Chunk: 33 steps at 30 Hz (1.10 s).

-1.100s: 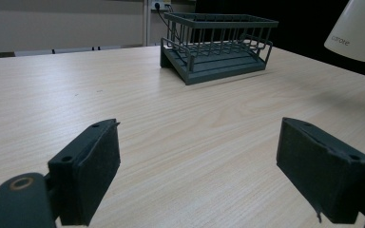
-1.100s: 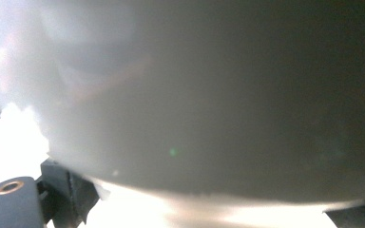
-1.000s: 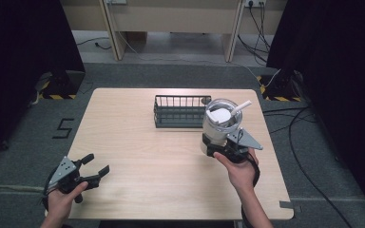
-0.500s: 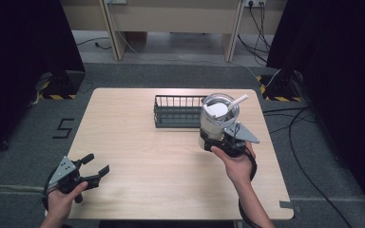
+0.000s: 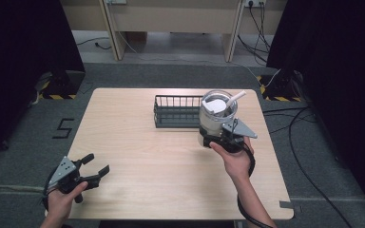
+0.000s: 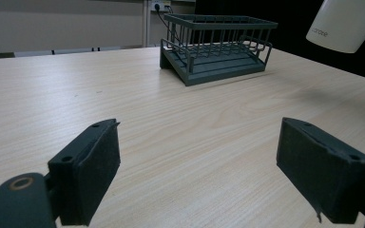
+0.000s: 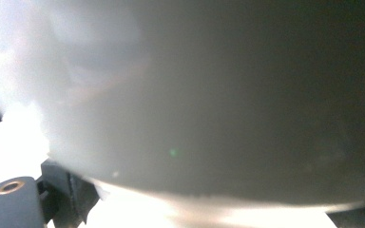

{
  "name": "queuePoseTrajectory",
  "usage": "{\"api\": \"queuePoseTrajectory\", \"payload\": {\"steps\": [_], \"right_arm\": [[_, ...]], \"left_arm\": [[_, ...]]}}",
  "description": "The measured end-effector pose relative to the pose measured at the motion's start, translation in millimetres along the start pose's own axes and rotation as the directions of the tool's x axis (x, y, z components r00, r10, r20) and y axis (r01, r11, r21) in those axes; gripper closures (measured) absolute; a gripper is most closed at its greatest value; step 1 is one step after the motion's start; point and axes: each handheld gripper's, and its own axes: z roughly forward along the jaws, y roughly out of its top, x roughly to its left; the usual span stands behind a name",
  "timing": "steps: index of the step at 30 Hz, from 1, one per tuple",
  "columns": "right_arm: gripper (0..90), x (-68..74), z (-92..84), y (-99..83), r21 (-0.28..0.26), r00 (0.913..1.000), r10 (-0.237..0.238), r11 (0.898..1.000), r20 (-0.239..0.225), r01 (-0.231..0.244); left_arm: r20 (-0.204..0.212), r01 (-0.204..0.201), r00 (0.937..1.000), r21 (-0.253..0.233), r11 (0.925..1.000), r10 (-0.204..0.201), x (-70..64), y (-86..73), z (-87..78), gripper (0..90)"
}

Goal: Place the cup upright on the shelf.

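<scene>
A white jug [image 5: 216, 114] with a clear upper part and a white handle sticking out to the upper right hangs above the table, beside the right end of a dark wire rack [image 5: 177, 111]. My right gripper [image 5: 223, 137] is shut on its lower body. In the right gripper view the jug's wall [image 7: 195, 95] is blurred and very close, with one finger [image 7: 66, 192] at the lower left. My left gripper [image 5: 98, 163] rests open near the table's front left corner with nothing between its pads [image 6: 92, 171]. From there the rack [image 6: 218, 40] stands ahead and the jug [image 6: 347, 23] is at the top right.
The wooden table [image 5: 138, 142] is bare between the two grippers. Cables [image 5: 309, 123] trail over the floor to the right, and black curtains close both sides.
The right gripper has carried the jug a little to the left and farther away, closer to the rack's right end. The left gripper has stayed put.
</scene>
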Motion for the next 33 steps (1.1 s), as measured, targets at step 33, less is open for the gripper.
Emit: {"api": "queuePoseTrajectory", "payload": {"steps": [33], "right_arm": [[11.5, -8.1, 33.1, 23.4, 0.025, 0.9999, -0.007, 1.0, 0.011, 0.007]], "left_arm": [[0.002, 0.007, 1.0, -0.005, 1.0, -0.007, 0.1, -0.1, 0.8, 14.1]]}}
